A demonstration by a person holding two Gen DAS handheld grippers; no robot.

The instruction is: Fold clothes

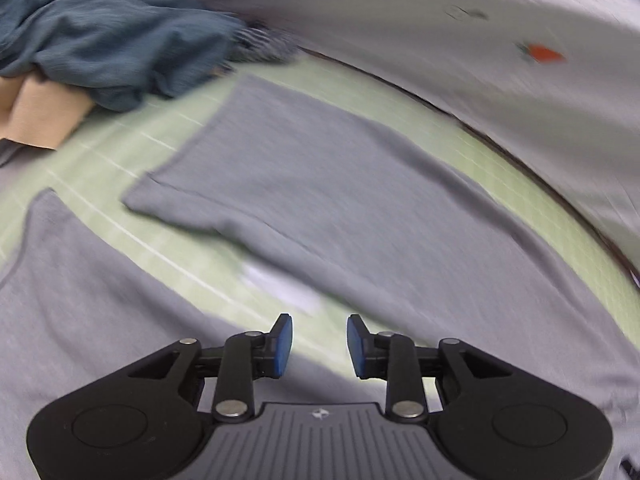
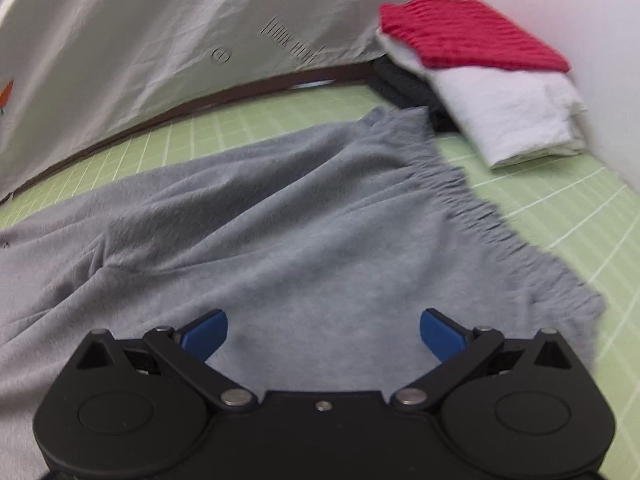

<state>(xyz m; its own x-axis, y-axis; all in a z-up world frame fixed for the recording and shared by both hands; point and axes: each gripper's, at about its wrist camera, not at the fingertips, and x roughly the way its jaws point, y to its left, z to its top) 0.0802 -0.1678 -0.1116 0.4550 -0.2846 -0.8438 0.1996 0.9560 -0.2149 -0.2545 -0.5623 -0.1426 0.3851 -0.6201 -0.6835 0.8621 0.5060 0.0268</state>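
Green gridded mat [image 2: 540, 208] carries grey trousers [image 2: 280, 220] spread flat for folding. My left gripper [image 1: 319, 346] and right gripper [image 2: 324, 334] hover open, holding nothing.

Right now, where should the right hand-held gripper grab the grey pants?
Probably the gathered waistband of the grey pants, coming in from the bare green mat on its right. That ruched edge lies exposed, bunched thick enough to pinch. The right hand-held gripper hovers open above the fabric.

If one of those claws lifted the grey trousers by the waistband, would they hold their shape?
Probably not. The grey trousers lie wrinkled and limp on the green mat, so they would likely droop. The gathered waistband looks stretchy and easy to pinch. The fleecy surface seems unlikely to slip.
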